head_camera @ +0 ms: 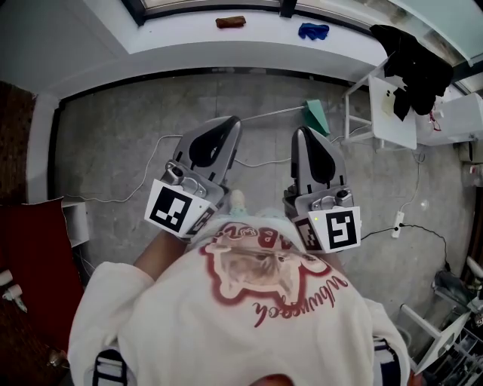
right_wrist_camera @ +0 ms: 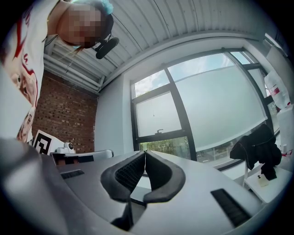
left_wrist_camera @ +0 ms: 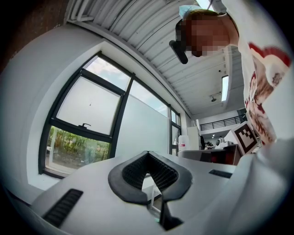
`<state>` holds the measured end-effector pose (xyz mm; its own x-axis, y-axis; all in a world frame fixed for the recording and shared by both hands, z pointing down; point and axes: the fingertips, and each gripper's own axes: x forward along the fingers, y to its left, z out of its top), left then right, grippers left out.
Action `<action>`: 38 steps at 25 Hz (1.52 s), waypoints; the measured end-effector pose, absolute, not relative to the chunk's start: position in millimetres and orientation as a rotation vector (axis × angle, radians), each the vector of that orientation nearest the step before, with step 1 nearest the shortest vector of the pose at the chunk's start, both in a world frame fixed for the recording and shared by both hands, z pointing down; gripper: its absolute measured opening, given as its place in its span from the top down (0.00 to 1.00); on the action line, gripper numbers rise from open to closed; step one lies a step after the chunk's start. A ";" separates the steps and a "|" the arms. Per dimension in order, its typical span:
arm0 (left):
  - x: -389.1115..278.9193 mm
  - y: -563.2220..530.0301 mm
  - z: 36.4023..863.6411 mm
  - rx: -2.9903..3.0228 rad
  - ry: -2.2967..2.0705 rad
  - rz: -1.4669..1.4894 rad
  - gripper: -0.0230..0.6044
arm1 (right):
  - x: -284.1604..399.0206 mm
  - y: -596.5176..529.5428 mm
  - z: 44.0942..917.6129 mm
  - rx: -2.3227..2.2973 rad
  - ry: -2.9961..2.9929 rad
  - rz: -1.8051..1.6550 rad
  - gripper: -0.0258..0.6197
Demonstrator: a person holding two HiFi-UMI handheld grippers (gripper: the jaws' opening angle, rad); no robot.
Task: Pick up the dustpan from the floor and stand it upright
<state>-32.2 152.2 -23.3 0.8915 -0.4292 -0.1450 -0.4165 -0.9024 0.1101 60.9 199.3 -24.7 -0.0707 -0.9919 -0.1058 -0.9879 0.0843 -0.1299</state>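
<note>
A green dustpan point(head_camera: 317, 115) lies on the grey floor ahead of me, its thin long handle point(head_camera: 268, 114) stretching to the left. My left gripper point(head_camera: 229, 122) is held level over the floor, short of the handle, its tips together and nothing between them. My right gripper point(head_camera: 302, 133) is alongside it, just short of the green pan, also shut and empty. In the left gripper view the pads point(left_wrist_camera: 147, 153) meet at their tips against a window. The right gripper view shows its pads point(right_wrist_camera: 145, 153) touching too. Neither gripper view shows the dustpan.
A white table point(head_camera: 394, 114) with black clothing point(head_camera: 414, 62) stands at the right, close to the dustpan. Cables point(head_camera: 143, 177) and a power strip point(head_camera: 397, 224) lie on the floor. The window sill point(head_camera: 189, 34) holds a brown object point(head_camera: 230, 22) and a blue cloth point(head_camera: 313, 31).
</note>
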 end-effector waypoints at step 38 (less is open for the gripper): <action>83.7 -100.1 65.0 2.848 -0.908 -0.202 0.93 | 163.5 -74.8 77.7 -1.825 2.456 -0.222 0.92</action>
